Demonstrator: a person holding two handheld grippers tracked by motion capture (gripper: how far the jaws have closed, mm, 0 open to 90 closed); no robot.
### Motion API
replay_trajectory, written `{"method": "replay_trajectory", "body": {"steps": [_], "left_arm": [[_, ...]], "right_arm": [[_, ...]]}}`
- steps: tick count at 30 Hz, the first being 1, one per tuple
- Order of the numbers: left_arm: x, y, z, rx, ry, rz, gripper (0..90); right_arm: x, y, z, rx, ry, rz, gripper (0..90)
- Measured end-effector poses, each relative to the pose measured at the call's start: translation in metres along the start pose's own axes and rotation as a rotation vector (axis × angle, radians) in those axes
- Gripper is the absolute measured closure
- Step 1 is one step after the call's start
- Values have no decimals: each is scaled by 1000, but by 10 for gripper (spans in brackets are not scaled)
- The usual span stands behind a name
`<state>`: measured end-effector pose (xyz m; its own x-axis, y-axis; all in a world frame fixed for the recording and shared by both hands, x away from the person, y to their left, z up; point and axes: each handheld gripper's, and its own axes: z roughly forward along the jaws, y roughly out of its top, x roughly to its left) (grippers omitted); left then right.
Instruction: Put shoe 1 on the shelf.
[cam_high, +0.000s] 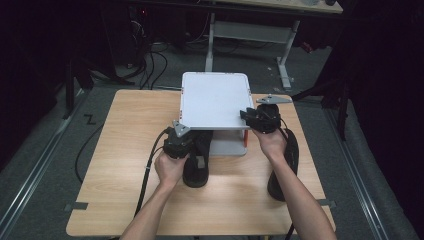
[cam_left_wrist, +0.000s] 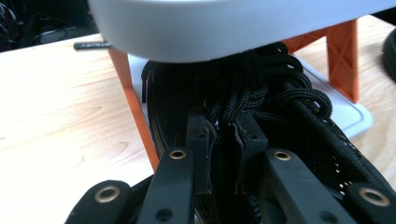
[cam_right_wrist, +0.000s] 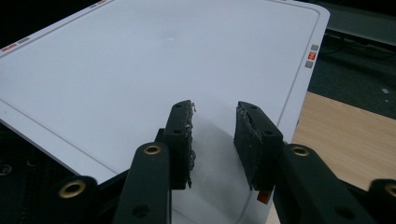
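Shoe (cam_high: 196, 162), black, sits toe-first under the white two-tier rack (cam_high: 215, 100) near the worktop's middle, heel toward the near edge. Left claw (cam_left_wrist: 224, 135) is pinched tight on its tongue and laces (cam_left_wrist: 261, 88), between the rack's orange legs (cam_left_wrist: 343, 56). Right claw (cam_right_wrist: 214, 140) hovers over the rack's top shelf at its right corner, jaws parted, nothing between them. Second black shoe (cam_high: 285, 165) lies by the worktop's right edge.
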<state>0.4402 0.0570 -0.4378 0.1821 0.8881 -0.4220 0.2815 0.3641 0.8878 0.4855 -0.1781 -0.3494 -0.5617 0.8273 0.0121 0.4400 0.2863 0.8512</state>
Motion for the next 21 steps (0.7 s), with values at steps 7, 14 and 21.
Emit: {"method": "replay_trajectory", "body": {"steps": [7, 14, 21], "left_arm": [[2, -3, 17, -35, 15, -10, 791], [6, -4, 28, -47, 32, -30, 786], [8, -5, 32, -53, 35, -19, 761]], "right_arm": [[0, -1, 1, -6, 0, 5, 675], [0, -1, 1, -9, -1, 5, 685], [0, 0, 2, -8, -5, 0, 692]]}}
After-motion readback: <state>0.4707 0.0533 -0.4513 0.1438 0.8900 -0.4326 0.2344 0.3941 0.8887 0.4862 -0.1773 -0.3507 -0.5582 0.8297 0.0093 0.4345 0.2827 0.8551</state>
